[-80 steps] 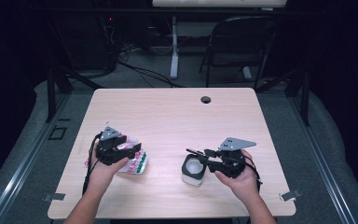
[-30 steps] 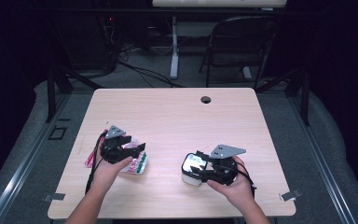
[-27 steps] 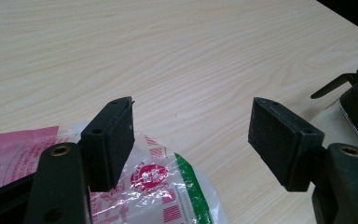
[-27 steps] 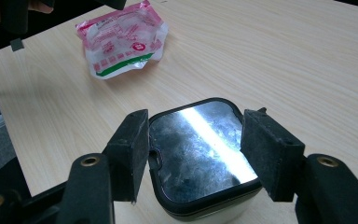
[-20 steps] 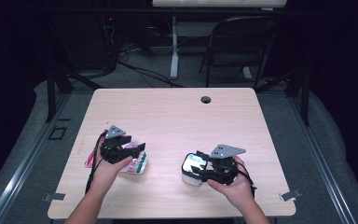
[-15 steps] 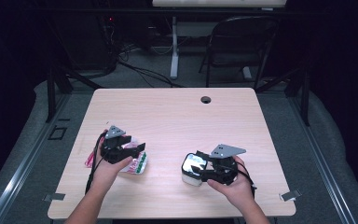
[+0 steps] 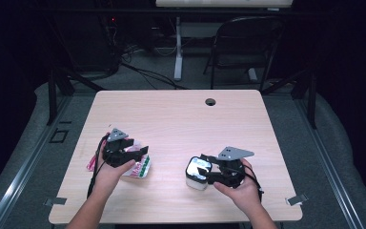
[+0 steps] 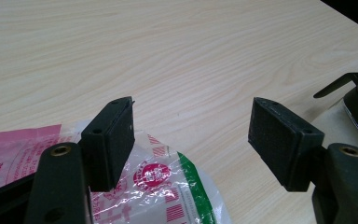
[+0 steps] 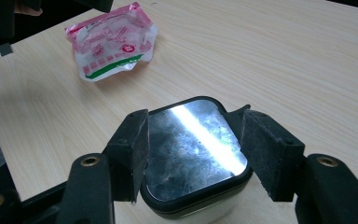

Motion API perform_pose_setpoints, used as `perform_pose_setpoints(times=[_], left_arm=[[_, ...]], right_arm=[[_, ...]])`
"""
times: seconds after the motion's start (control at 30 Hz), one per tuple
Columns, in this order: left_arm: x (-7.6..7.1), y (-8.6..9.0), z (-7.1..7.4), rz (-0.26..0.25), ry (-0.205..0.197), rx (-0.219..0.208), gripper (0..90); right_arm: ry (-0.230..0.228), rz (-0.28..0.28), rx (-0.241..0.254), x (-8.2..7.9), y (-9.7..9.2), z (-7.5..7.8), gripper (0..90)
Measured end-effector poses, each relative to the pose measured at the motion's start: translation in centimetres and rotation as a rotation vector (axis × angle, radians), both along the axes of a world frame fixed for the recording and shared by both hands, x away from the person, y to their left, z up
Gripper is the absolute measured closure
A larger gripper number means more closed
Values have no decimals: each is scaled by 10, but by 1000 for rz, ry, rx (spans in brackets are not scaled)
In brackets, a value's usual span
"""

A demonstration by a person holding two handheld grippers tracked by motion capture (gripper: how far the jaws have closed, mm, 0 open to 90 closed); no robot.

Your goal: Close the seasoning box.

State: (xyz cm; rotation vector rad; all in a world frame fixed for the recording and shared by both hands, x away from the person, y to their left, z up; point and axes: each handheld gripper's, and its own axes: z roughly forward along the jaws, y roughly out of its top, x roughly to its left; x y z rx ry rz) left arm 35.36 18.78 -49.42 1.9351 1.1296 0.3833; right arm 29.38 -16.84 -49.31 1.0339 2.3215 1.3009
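Gripping the square white box (image 9: pixel 193 161) with its shiny foil-like lid looks like the step in hand: the right claw (image 9: pixel 191 151) has its two black jaws set on either side of the black-rimmed top, close against the rim, though whether the pads press it firmly I cannot tell for sure. To do this well, the jaws should sit lower on the rim, squarely across opposite sides, and close evenly so the box does not twist or tip on the counter (image 7: pixel 181 119). In the high view the box (image 7: pixel 198 172) stands near the counter's front edge, with the right claw (image 7: pixel 208 172) reaching it from its right side. Left of the box, well apart, lies a pink, white and green plastic packet (image 7: pixel 136 164), flat on the wood. The left claw (image 8: pixel 191 135) hovers over one end of that packet (image 8: pixel 158 196) with its jaws wide apart and nothing between them; in the high view it (image 7: pixel 140 152) sits over the packet's upper side. Between box and packet the wood is bare, so nothing blocks a lift. Far behind the box, a round cable hole (image 7: pixel 210 101) sits near the counter's back edge, out of the way.
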Motion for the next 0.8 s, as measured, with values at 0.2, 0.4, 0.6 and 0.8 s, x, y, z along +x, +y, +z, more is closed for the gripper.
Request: perform_pose_setpoints(times=[0.2,0.4,0.6,0.8], left_arm=[[1,2,-1,10,1,-3,310],[2,4,-3,15,2,-2,311],[4,6,-6,22,13,-6,314],[4,6,-6,21,15,-3,316]], right_arm=[[2,-30,22,3,-8,1,419],[0,-86,48,7,-26,3,419],[12,-190,80,13,-48,-1,421],[28,-275,83,20,-66,-11,429]])
